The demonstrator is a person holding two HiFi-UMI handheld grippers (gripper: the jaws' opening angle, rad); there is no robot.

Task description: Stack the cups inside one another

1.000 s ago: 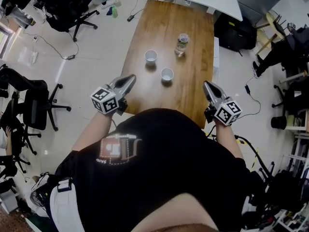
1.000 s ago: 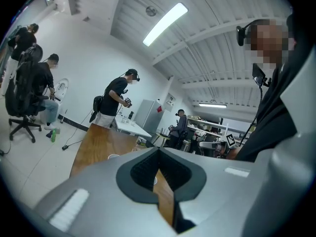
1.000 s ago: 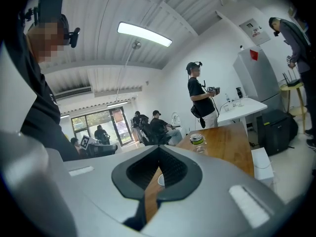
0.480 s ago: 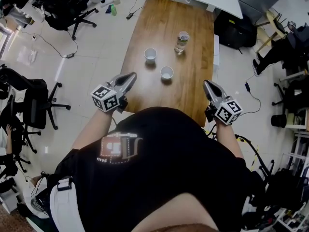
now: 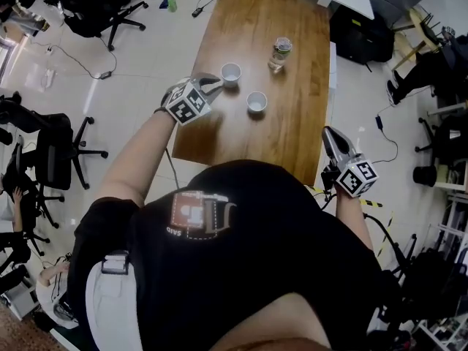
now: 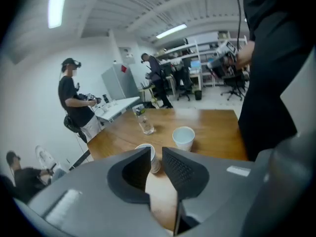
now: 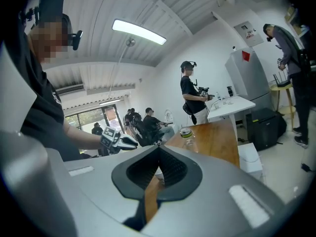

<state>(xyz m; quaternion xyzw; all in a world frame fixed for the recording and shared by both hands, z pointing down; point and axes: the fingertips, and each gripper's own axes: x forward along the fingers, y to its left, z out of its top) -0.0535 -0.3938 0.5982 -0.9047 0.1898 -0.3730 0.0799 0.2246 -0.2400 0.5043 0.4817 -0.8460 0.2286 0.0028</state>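
I hold one gripper in each hand. My left gripper (image 5: 212,85) is out over the wooden table (image 5: 292,137), just beside the first paper cup (image 5: 230,72). Its jaws are only a little way apart and they are opening. In the left gripper view I can see that cup (image 6: 155,162) through the gap, just past the tips of my left gripper (image 6: 156,154). It is not between the pads yet, so nothing is held. The second paper cup (image 5: 257,102) stands near the first one, a bit closer to me and off to the right. Both cups are upright with their mouths up, and they do not touch. A water bottle (image 5: 278,53) stands farther back on the table. My right gripper (image 5: 329,131) waits by the table's near right corner, well away from the cups. Its jaws are closed tip to tip, with nothing in them (image 7: 159,149). I think these cups are very light and thin. They would squash if I squeezed hard, and they could tip or slide if I bumped them. I think my jaws need to open much wider first. Then a good place to take hold looks like the side wall just under the rim, where the rolled edge makes the cup a bit stiffer. A soft squeeze should be enough to lift it over and drop it into the second cup (image 6: 184,138).
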